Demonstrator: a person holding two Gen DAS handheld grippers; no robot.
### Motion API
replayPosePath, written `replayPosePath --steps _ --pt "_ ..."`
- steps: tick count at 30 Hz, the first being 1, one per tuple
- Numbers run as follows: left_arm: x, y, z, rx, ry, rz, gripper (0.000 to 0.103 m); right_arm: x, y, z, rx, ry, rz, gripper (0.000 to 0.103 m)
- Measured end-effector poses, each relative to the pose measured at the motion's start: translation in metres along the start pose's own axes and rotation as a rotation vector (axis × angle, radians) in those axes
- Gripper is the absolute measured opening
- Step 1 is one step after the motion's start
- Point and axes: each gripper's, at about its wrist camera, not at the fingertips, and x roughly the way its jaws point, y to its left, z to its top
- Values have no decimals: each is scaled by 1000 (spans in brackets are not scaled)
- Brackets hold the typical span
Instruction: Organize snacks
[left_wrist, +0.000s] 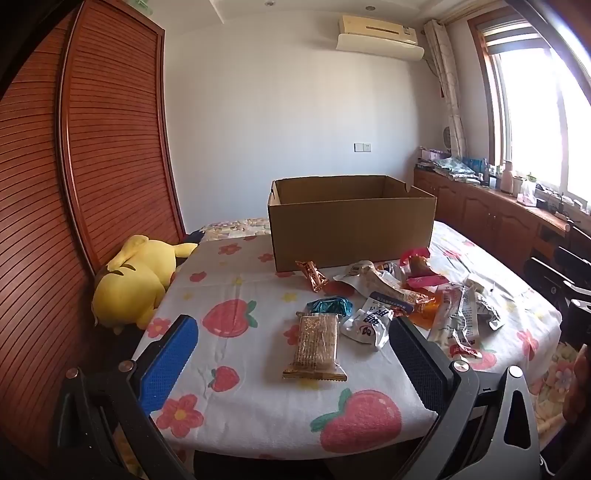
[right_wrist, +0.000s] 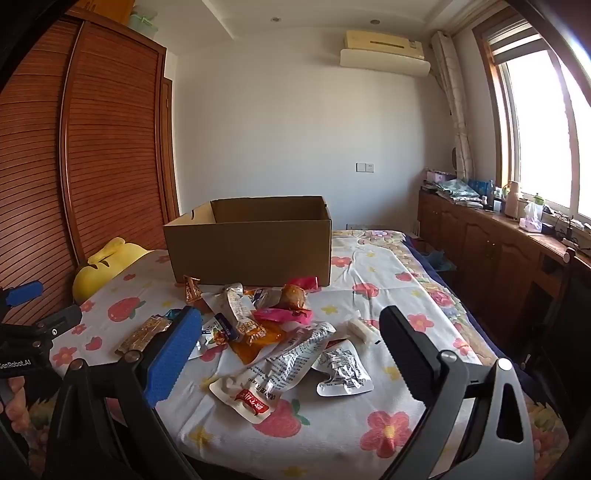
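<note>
Cardboard box (left_wrist: 351, 229) stands far; cracker packet (left_wrist: 317, 347) lies between the left gripper (left_wrist: 291, 354) jaws (wide, empty), long axis near-to-far; right gripper (right_wrist: 288, 354) gapes, empty.

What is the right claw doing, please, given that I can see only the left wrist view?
Observer: The right claw is open with nothing gripped, and it points at the snack pile.
Operator: Does anything lie off the pile's right side that I might miss?
Observer: Yes, a small white stick snack lies on the cloth just right of the pile.
Operator: Can you see my left claw from there?
Observer: Yes, the left claw shows at the left edge, open, near the yellow plush.
</note>
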Motion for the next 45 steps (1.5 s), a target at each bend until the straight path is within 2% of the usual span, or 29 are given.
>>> replayPosePath --steps 45 --pt "-8 -4 1 7 -24 2 103 -6 -2 0 4 -8 -7 98"
